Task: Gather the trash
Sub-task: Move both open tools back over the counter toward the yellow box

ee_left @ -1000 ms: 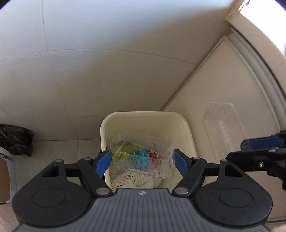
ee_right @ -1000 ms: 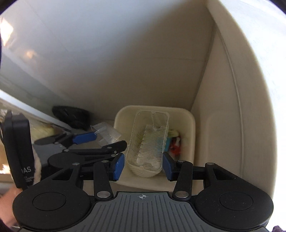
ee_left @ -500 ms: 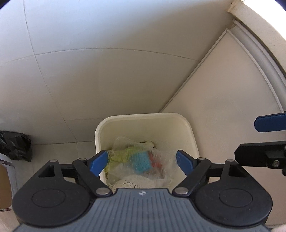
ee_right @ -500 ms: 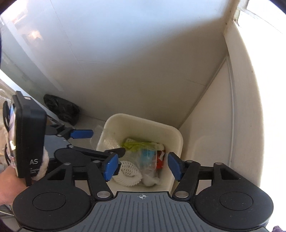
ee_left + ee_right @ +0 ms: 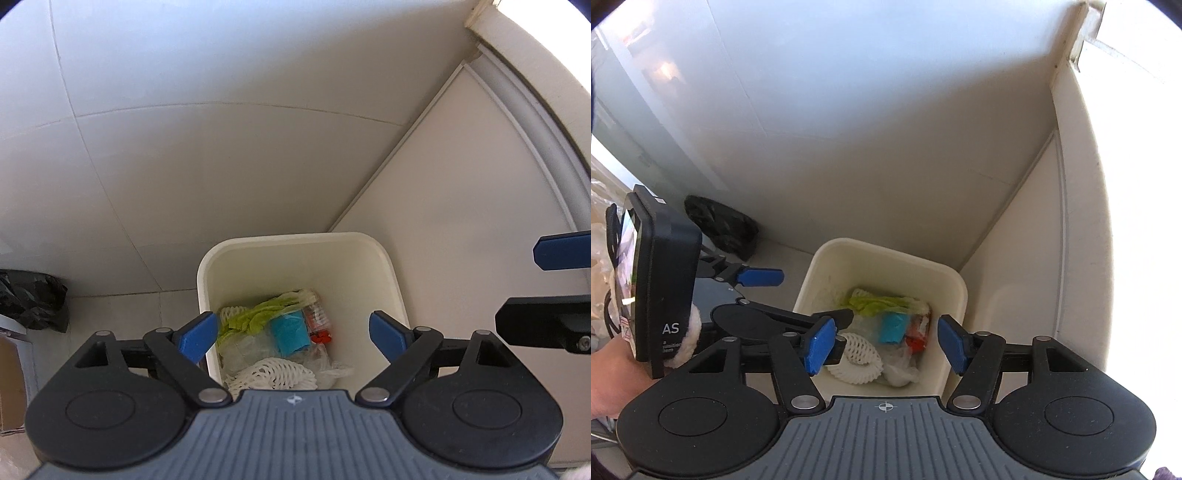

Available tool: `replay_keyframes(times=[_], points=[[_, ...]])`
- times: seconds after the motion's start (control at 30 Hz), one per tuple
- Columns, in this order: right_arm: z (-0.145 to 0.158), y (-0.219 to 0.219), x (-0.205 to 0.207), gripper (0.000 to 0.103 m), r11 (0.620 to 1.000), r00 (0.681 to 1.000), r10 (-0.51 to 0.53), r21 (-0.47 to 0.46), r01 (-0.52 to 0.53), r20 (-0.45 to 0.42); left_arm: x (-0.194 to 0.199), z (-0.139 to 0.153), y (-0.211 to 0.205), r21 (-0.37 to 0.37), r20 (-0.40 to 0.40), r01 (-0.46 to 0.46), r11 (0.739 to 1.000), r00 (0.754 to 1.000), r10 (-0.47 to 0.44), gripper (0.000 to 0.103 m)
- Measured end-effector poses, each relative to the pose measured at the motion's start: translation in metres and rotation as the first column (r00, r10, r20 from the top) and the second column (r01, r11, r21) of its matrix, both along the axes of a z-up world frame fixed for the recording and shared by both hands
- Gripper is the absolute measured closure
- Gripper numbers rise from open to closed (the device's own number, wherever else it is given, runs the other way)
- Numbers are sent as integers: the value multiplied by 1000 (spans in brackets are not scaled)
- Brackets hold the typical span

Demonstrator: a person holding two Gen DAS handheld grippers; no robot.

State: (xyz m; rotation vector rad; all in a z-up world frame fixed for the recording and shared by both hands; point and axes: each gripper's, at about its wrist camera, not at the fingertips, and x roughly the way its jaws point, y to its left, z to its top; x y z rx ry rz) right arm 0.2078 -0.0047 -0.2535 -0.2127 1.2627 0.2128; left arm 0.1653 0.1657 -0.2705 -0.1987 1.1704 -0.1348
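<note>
A cream bin (image 5: 295, 238) stands on the floor in a corner, right below both grippers. Inside lie a white foam net (image 5: 273, 374), a green net (image 5: 258, 314), a blue piece (image 5: 290, 330), a red wrapper (image 5: 317, 321) and crumpled clear plastic (image 5: 243, 347). My left gripper (image 5: 295, 332) hangs over the bin, its jaws opening with nothing between them. My right gripper (image 5: 886, 344) is open and empty above the same bin (image 5: 886, 251), where the foam net (image 5: 857, 354) shows too. The left gripper (image 5: 805, 295) reaches in from the left there.
White walls close the corner behind and to the right of the bin. A black bag (image 5: 33, 299) lies on the floor to the left, also seen as the black bag (image 5: 720, 229). A hand (image 5: 609, 380) holds the left gripper's handle with its black device (image 5: 657, 280).
The clear ribbed box left the left jaws and the clear tray left the right jaws; both fell into the bin. Both pairs of jaws stand wider.
</note>
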Motion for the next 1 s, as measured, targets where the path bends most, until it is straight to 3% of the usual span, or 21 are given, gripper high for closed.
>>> replay_keyframes(times=[0.47,1.0], points=[[36,0,-20,41,999,998,4,37,-6,68,-14,43,1,16,53,-7,1000,999,6,15],[101,-22,-81,24,997,978,-62,64,50,199,-58,111,7,24,124,-78,997,990,75,10]])
